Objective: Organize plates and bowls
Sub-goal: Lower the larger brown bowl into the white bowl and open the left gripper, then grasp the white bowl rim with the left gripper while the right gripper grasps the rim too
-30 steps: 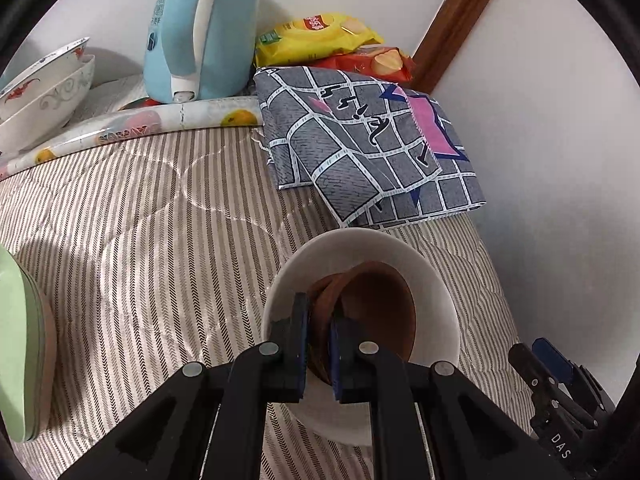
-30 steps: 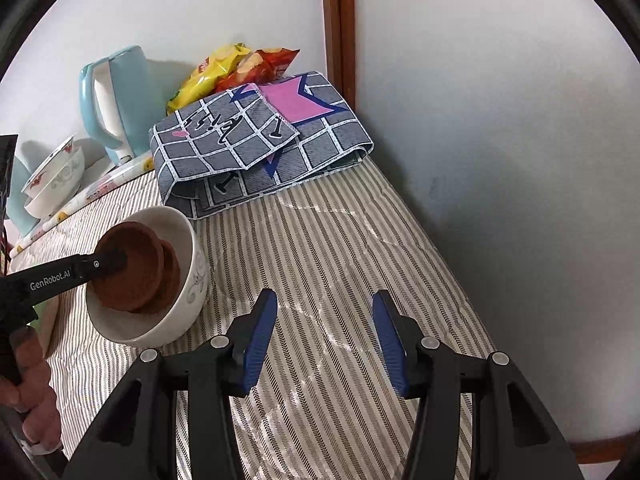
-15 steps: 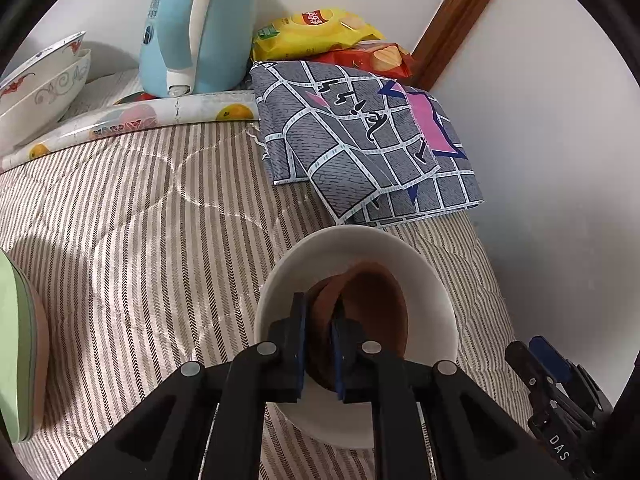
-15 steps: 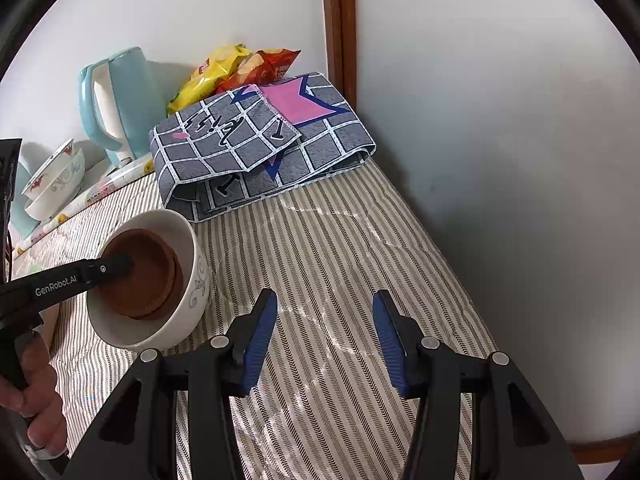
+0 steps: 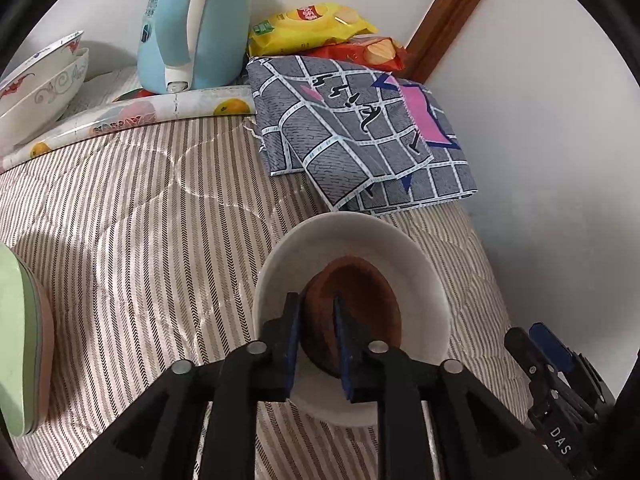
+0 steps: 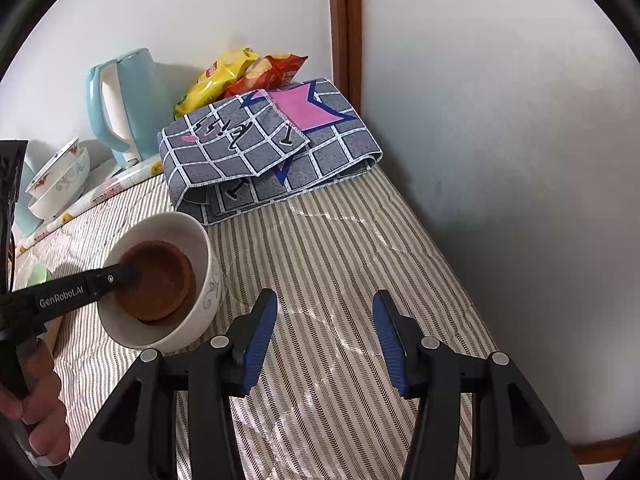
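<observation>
A small brown bowl (image 5: 362, 300) lies inside a larger white bowl (image 5: 352, 240) on the striped quilt. My left gripper (image 5: 316, 316) has its blue pads on either side of the brown bowl's near rim, with a small gap showing. In the right wrist view the brown bowl (image 6: 160, 284) sits flat in the white bowl (image 6: 200, 304) and the left gripper (image 6: 128, 274) reaches in from the left. My right gripper (image 6: 324, 320) is open and empty over the quilt, right of the bowls. Two stacked patterned bowls (image 5: 36, 92) stand at the back left. Stacked green plates (image 5: 16, 340) are at the left edge.
A light blue kettle (image 5: 192, 24) stands at the back on a fruit-print mat (image 5: 120, 120). A folded grey checked cloth (image 5: 360, 132) lies behind the white bowl, with snack bags (image 5: 316, 26) behind it. A white wall (image 6: 500, 160) bounds the right side.
The brown bowl went from tilted above the white bowl to lying flat inside it. My left gripper's pads have parted slightly from its rim. The right gripper has not moved.
</observation>
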`<state>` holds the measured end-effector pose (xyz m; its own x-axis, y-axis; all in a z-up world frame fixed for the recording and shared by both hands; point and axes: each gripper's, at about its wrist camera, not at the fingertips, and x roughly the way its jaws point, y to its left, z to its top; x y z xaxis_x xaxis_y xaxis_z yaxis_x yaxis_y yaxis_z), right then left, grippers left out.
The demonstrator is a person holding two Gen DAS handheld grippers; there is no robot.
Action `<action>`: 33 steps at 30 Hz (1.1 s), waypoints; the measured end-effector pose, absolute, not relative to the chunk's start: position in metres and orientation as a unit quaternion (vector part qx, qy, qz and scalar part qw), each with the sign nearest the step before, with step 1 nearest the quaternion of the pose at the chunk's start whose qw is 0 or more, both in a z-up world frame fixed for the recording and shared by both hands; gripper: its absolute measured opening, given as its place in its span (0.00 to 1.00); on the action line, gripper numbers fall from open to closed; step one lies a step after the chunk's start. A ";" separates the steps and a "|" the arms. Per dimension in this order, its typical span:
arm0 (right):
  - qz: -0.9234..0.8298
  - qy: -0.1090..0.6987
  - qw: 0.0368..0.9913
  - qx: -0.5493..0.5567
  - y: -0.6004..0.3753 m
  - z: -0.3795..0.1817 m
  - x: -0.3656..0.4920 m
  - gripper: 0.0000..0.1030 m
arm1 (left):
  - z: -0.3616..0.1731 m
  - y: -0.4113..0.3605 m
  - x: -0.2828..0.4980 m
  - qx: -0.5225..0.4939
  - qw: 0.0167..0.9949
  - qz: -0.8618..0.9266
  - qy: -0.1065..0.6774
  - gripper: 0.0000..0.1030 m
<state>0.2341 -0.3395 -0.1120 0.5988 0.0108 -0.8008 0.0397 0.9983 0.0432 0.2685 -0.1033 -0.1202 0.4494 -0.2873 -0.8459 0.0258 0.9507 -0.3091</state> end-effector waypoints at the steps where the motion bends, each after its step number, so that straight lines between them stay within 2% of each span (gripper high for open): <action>1: -0.010 0.447 0.894 0.026 -0.338 -0.110 0.233 0.48 | -0.118 -0.103 0.267 -0.127 0.843 -0.096 0.514 0.24; 3: -0.013 0.443 0.896 0.021 -0.336 -0.106 0.232 0.48 | -0.113 -0.103 0.264 -0.122 0.847 -0.095 0.509 0.29; 15: -0.004 0.413 0.911 -0.011 -0.309 -0.082 0.219 0.48 | -0.087 -0.078 0.243 -0.134 0.866 -0.069 0.477 0.29; 33: 0.056 0.444 0.893 0.041 -0.299 -0.102 0.236 0.48 | -0.104 -0.071 0.246 -0.130 0.853 -0.061 0.501 0.29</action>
